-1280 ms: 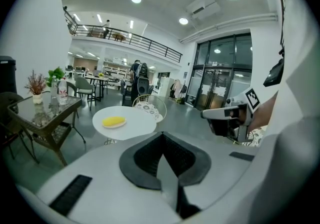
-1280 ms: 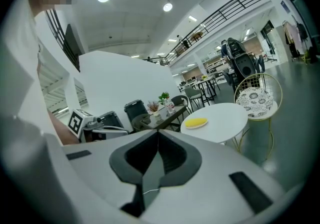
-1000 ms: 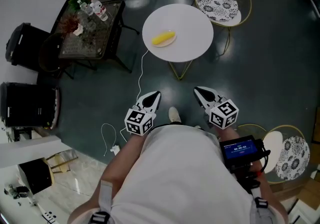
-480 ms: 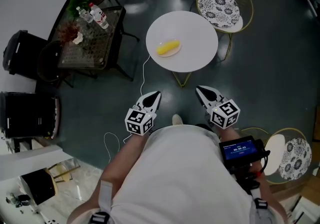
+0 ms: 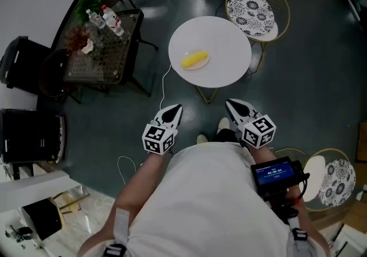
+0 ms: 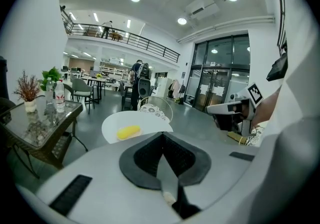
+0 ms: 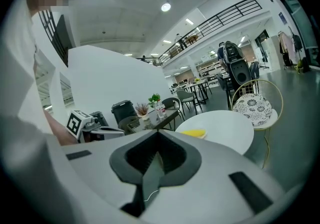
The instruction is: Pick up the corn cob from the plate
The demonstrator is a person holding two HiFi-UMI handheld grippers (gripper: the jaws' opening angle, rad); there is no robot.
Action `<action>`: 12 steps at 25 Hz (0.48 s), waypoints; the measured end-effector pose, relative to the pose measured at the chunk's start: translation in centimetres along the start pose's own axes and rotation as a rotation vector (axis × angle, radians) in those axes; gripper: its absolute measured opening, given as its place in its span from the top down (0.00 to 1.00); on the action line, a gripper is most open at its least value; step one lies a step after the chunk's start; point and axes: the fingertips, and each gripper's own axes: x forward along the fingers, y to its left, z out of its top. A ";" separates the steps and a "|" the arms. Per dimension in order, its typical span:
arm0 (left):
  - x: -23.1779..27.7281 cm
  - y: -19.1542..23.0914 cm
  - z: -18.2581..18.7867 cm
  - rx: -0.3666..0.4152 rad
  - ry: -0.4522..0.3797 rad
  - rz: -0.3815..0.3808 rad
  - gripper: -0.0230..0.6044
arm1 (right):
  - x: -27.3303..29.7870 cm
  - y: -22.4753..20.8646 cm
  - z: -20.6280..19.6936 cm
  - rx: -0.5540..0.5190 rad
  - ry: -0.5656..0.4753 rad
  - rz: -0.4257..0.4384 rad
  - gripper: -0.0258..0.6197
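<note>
A yellow corn cob [image 5: 195, 58] lies on a small white plate [image 5: 187, 67] on the round white table [image 5: 229, 38], some way ahead of me. Both grippers hang over the dark floor short of the table. The left gripper [image 5: 175, 110] is shut and empty, with the corn cob [image 6: 128, 131] ahead and left of its jaws [image 6: 162, 140]. My right gripper [image 5: 231, 104] also looks shut with nothing in it, and the corn cob [image 7: 195, 133] shows beyond its jaws [image 7: 155, 158], slightly right. Each gripper view catches the other gripper at its side.
A glass side table [image 5: 103, 41] with bottles and a plant stands to the left, black bins [image 5: 23, 61] beside it. A gold wire chair [image 5: 253, 3] with a patterned cushion is behind the round table, another stool [image 5: 335, 175] at lower right. A white cable [image 5: 162, 86] runs across the floor.
The round table and corn cob have slid lower and nearer in the head view as I walk towards them. Both grippers stay shut, side by side.
</note>
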 end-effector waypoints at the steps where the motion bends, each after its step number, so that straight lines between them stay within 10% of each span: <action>1: 0.0 0.1 0.0 -0.001 0.000 0.002 0.95 | 0.1 0.0 0.0 0.000 0.003 -0.001 0.95; 12: 1.7 1.9 0.0 0.010 0.029 0.005 0.95 | 3.0 -1.7 1.1 0.006 0.010 0.021 0.95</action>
